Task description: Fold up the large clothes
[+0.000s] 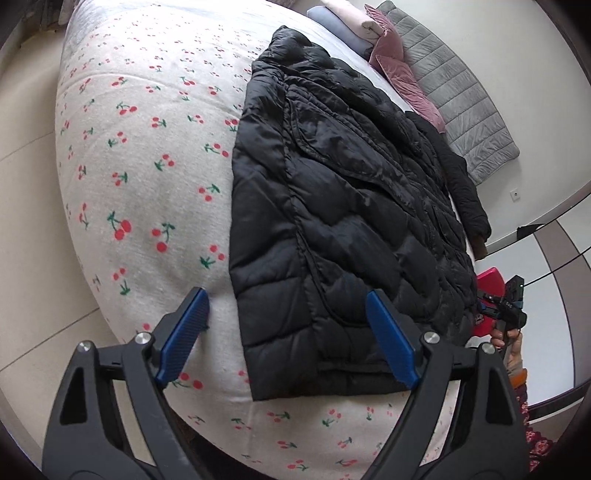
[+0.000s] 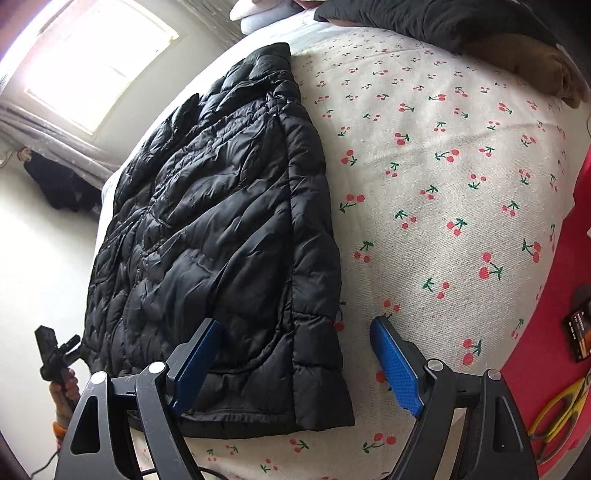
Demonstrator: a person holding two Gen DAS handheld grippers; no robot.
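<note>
A black quilted puffer jacket (image 1: 332,206) lies flat on a bed with a cherry-print sheet (image 1: 147,166), its hem toward me. It also shows in the right wrist view (image 2: 221,240). My left gripper (image 1: 288,332) is open and empty above the hem's left corner. My right gripper (image 2: 295,358) is open and empty above the hem's right corner. The right gripper, held in a hand, shows in the left wrist view at the right edge (image 1: 506,310). The left gripper shows at the left edge of the right wrist view (image 2: 55,354).
Pink and grey pillows (image 1: 399,70) and a grey quilted mat (image 1: 465,96) lie at the bed's head. Another dark garment (image 2: 461,26) lies at the top right. A red surface (image 2: 569,332) holds yellow scissors (image 2: 557,417) and a small box. A window (image 2: 96,62) is at the far left.
</note>
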